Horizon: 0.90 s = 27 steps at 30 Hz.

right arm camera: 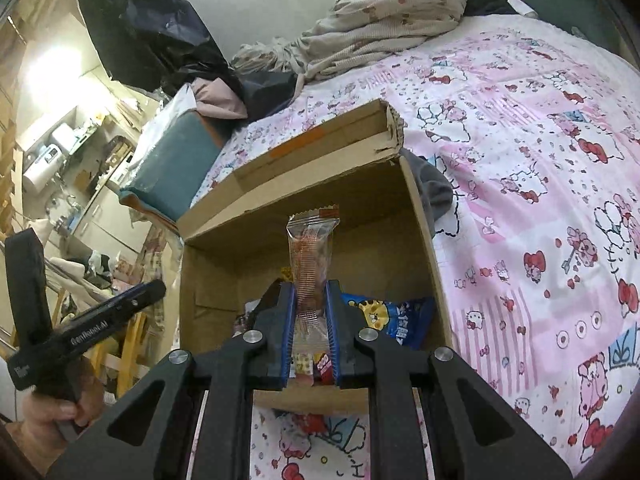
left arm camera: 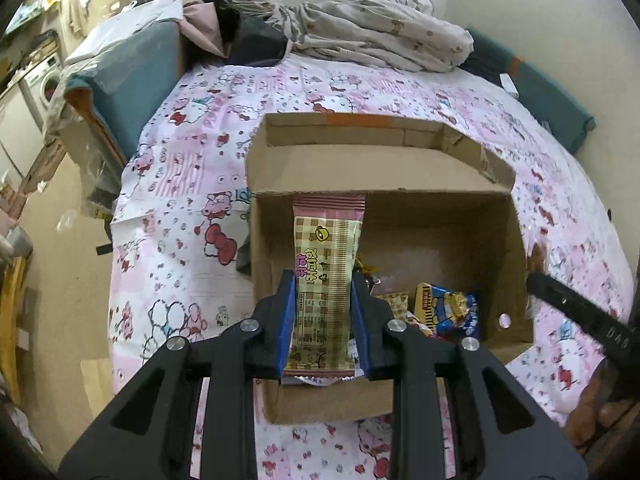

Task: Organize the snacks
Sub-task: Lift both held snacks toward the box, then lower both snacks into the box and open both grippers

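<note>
The cardboard box (left arm camera: 516, 240) sat open on the bed, flaps up, w/ a few snacks already at the bottom: a blue packet (left arm camera: 452, 308) w/ a yellow cartoon figure, plus some smaller wrappers beside it that were too jumbled to tell apart.

Over the box, the left gripper (left arm camera: 325, 312) was clamped on a checkered snack bar (left arm camera: 326, 276), cream and pink, printed side up. Its blue pads pressed the bar's lower half on both sides; the top end stuck out fwd over the box's inside, near the left wall.

The right gripper (right arm camera: 311, 322) was closed on a clear-wrapped snack (right arm camera: 312, 264), thin, w/ sth reddish-orange inside. The wrapper stood up between the pads, crimped end pointing toward the far wall of the box. In the right-wrist view the blue packet (right arm camera: 394, 316) lay just right of that gripper.

A hand (right arm camera: 52, 416) held the left tool's handle at the pic's left edge.

Under the box: a pink cartoon-print bedsheet (left arm camera: 192, 184). At the head of the bed, a crumpled pale blanket (left arm camera: 372, 28); left of it a teal cushion (left arm camera: 132, 80) and a black plastic bag (right arm camera: 148, 28).
</note>
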Each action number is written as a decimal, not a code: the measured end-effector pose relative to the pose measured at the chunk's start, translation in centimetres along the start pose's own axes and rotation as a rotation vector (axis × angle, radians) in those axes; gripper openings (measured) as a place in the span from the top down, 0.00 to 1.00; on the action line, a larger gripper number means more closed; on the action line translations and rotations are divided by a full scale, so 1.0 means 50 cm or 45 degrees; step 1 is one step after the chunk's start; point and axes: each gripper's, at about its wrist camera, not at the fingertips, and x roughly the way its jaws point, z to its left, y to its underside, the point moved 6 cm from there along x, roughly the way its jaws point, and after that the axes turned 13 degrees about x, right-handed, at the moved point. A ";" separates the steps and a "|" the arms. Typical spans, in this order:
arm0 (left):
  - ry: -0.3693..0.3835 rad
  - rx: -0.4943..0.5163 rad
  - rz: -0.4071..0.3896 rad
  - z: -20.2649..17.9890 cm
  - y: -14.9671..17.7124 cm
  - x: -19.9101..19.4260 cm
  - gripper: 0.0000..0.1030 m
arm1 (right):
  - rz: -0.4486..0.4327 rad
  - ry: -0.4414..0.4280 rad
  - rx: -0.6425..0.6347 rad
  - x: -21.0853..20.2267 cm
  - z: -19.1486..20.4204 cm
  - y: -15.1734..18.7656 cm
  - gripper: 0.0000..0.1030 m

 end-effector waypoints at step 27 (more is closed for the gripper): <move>0.085 0.010 0.023 -0.030 0.013 0.092 0.77 | 0.228 0.057 0.005 0.105 -0.018 0.059 0.83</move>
